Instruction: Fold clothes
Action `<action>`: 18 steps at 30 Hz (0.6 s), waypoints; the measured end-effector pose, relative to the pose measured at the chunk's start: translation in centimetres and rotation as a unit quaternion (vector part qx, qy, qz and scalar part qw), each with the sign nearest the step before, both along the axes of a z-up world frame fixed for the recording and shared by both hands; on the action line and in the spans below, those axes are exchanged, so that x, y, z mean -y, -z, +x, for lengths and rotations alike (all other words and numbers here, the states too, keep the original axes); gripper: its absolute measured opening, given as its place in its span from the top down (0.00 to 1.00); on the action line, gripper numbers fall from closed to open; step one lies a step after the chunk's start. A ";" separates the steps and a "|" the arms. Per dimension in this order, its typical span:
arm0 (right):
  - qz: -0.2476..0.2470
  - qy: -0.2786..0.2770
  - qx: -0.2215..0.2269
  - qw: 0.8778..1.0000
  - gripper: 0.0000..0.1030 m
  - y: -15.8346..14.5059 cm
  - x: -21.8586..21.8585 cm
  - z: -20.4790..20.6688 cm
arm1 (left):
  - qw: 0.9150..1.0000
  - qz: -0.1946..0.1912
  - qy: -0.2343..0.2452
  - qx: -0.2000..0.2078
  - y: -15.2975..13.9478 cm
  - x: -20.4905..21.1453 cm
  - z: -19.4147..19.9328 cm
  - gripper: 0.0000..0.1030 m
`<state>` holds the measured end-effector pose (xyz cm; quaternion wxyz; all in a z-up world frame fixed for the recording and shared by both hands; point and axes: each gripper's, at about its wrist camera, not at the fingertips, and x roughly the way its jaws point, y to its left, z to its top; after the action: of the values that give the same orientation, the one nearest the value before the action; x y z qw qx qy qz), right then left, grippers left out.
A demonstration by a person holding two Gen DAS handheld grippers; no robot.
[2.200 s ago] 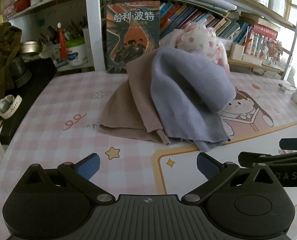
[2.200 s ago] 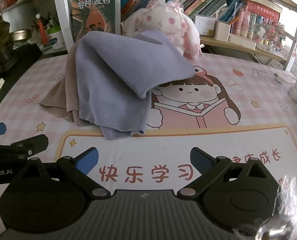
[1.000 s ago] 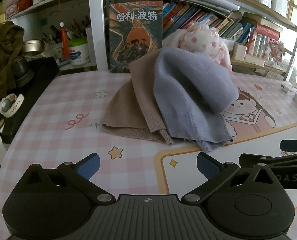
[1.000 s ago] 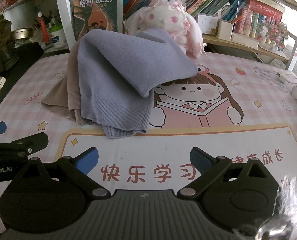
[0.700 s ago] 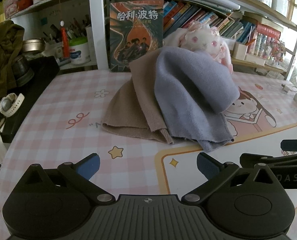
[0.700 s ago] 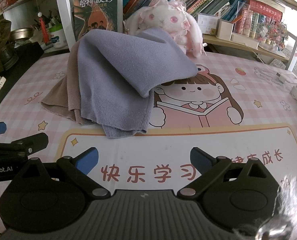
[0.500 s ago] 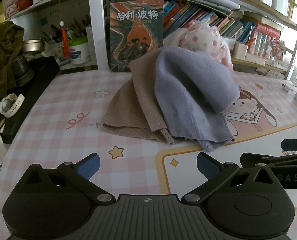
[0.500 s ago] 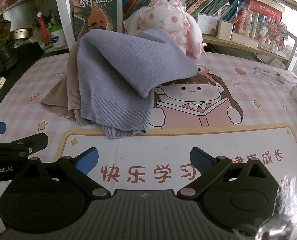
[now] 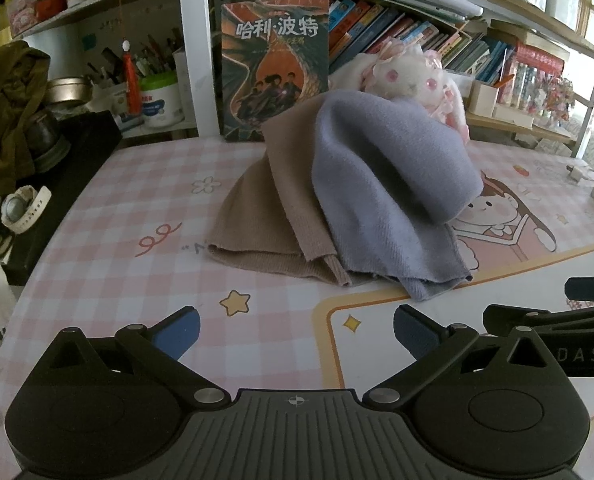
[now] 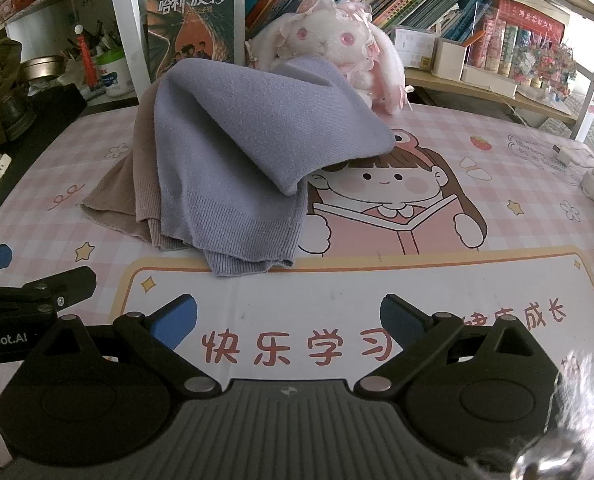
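Nearest, the left gripper [image 9: 295, 330] and the right gripper [image 10: 288, 318] hover side by side over the near edge of the desk mat [image 10: 497, 240], both spread wide and holding nothing. Ahead of them, apart from the blue fingertips [image 9: 177, 330], a lavender knit [image 10: 237, 160] lies draped over a beige knit [image 9: 265, 216] in a heap at the mat's middle. Behind the heap, at the far edge, sits a plush rabbit [image 10: 329, 44], beside a standing book [image 9: 275, 68]. Only the left view shows a white tub of pens [image 9: 159, 98] and a watch [image 9: 21, 210] off the left edge.
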<state>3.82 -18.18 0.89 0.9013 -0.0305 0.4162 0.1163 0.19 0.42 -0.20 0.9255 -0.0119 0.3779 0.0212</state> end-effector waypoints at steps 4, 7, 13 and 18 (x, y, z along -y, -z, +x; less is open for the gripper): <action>-0.001 -0.002 -0.001 1.000 0.04 0.0 -0.1 0.0 | 1.000 -0.002 -0.002 -0.001 0.1 -0.1 0.0 0.00; -0.002 -0.002 -0.001 1.000 0.04 0.0 -0.1 0.1 | 1.000 -0.002 -0.002 -0.001 0.1 -0.1 0.0 0.00; -0.003 -0.003 -0.001 1.000 0.04 0.0 -0.2 0.1 | 1.000 -0.006 -0.003 0.000 0.0 -0.3 0.0 0.00; -0.002 -0.003 0.000 1.000 0.04 0.1 -0.2 0.1 | 1.000 -0.008 -0.005 -0.002 0.1 -0.5 0.1 0.00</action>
<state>3.89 -17.99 0.82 0.9007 -0.0335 0.4167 0.1181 0.29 0.89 -0.30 0.9247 -0.0210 0.3794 0.0233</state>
